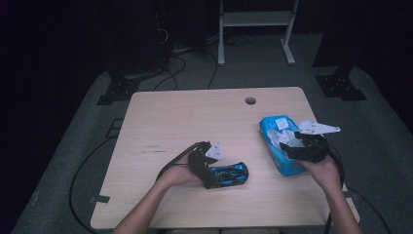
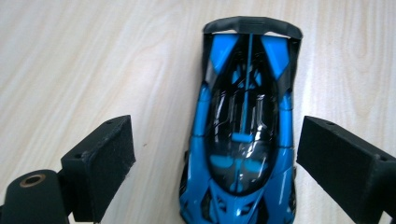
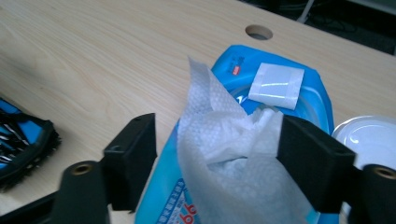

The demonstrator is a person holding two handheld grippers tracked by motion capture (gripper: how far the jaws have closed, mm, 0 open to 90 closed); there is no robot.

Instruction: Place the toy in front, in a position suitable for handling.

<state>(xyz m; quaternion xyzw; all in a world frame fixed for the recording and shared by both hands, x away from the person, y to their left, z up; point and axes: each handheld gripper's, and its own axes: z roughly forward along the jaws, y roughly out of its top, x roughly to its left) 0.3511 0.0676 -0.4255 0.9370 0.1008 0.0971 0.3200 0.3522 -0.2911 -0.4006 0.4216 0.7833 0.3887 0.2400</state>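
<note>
Presently, the blue toy car (image 2: 243, 135) lies on the wooden table (image 1: 195, 112) near the front edge, left of centre, with the left gripper (image 2: 215, 158) standing spread around it; neither pad touches the bodywork, and the gap is wider on the pad (image 2: 109, 163) side away from the car. The wet-wipe pack (image 1: 277, 146) lies to the right, its resealable flap (image 3: 276, 86) peeled back. A white wipe (image 3: 224, 154) stands up out of the opening between the jaws of the right gripper (image 3: 215, 158). One pad (image 3: 310, 158) rests against the tissue, the other stands clear, so no pinch is made.

Handling assessment: the wipe is thin, limp and damp (it will tear or stretch if snatched) and is best taken low on the bunched part, just above the opening. The pack is soft and light, and may lift with it. The car is rigid and glossy; grip across its flanks, mid-body.
</note>
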